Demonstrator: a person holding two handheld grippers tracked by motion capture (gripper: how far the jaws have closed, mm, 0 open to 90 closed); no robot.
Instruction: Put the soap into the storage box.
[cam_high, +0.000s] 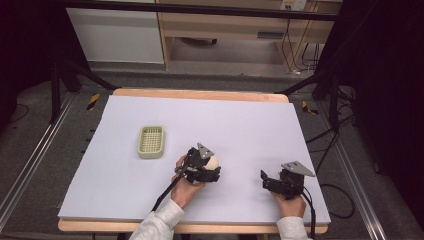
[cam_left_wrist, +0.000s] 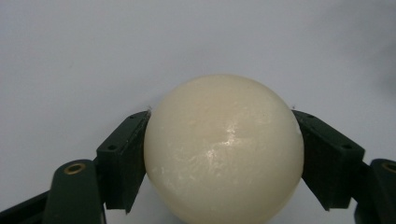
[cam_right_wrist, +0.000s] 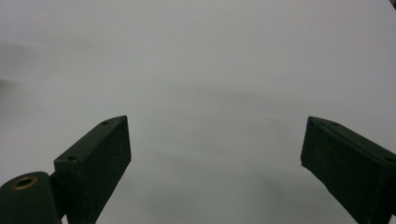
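my left tool (cam_high: 214, 167) is clamped on a cream ball (cam_left_wrist: 223, 151), low over the bench (cam_high: 240, 125), right of the green basket (cam_high: 151, 141). my right tool (cam_high: 266, 179) rests further right of the basket, jaws wide apart, holding nothing.

Wood table (cam_high: 200, 94) w/ white sheet (cam_high: 250, 130); basket (cam_high: 151, 141) on it.

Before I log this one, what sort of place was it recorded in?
Most likely a lab recording station. A table covered by a plain white sheet sits inside a dark metal frame, with cables along the floor behind. On it are a cream ball in the left tool and a small basket.
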